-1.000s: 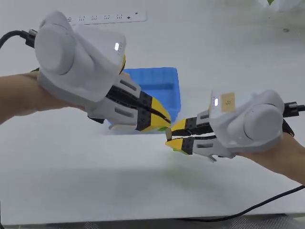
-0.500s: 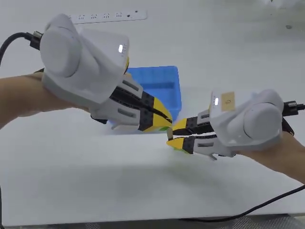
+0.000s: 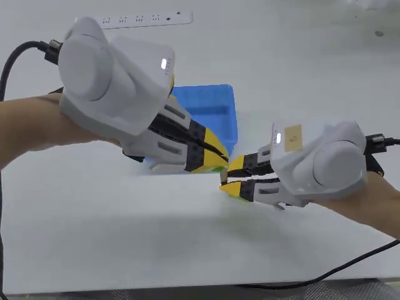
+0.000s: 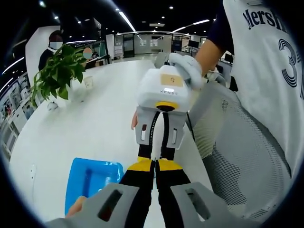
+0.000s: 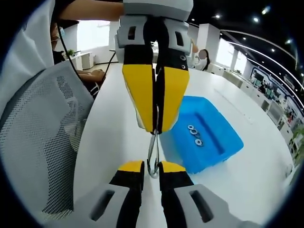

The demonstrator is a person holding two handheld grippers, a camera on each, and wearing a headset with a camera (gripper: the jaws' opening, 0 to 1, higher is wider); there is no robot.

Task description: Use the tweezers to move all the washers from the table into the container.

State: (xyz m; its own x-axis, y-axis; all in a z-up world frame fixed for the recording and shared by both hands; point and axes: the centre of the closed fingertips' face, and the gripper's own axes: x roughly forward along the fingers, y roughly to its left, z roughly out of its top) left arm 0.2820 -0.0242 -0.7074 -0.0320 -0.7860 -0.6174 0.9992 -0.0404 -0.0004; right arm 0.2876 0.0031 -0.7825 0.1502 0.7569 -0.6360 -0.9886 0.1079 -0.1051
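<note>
tweezers (image 5: 152,151): thin metal pair, off the table, spanning the short gap between the two grippers; upper part pinched in the yellow jaws of the left gripper (image 5: 155,128), rounded lower end lying between the jaws of the right gripper (image 5: 152,167).
washers (image 5: 195,135): a few small rings, close together on the floor of the container.
container (image 5: 216,124): blue, open-topped, rectangular; resting on the table, just behind the meeting jaw tips in the head view.
left gripper: clamped on the tweezers, jaws nearly flush, aimed straight at the right gripper; held in a bare hand, with a black cable (image 3: 17,55) at the rear.
right gripper: jaws narrow, a slim gap visible in the head view, tweezers' end inside that gap; actual grip on the metal impossible to tell; tips almost touching those of the left gripper.
table (image 3: 125,231): white, plain.
power strip (image 3: 140,19): white, flat on the table, well beyond the container.
chair (image 5: 42,142): grey mesh back, beside the table.
plant (image 4: 61,71): green and leafy, on the far part of the table in the left gripper view.
shirt (image 4: 266,61): white with dark lettering, at the right of the left gripper view.
</note>
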